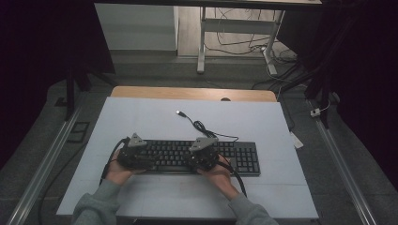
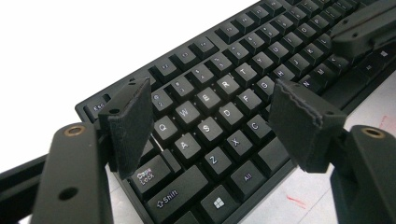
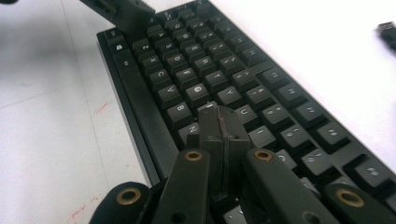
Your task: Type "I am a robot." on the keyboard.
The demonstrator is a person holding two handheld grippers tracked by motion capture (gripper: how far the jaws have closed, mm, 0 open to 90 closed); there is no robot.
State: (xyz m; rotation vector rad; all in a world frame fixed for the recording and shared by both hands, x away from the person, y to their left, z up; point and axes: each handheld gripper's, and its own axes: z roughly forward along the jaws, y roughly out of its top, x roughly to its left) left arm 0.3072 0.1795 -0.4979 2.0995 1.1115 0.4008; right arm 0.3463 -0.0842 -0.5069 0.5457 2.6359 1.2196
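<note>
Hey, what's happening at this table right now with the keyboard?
A person sits at a white table with a two-jaw gripper in each hand, working over a black keyboard. The left gripper hovers with its jaws apart above the keyboard's left-hand letter keys. The right gripper has its jaws shut together with nothing between them, its tip down among the keys in the middle of the board, as if to press one. The keyboard's USB cable lies loose and unplugged on the table behind it.
</note>
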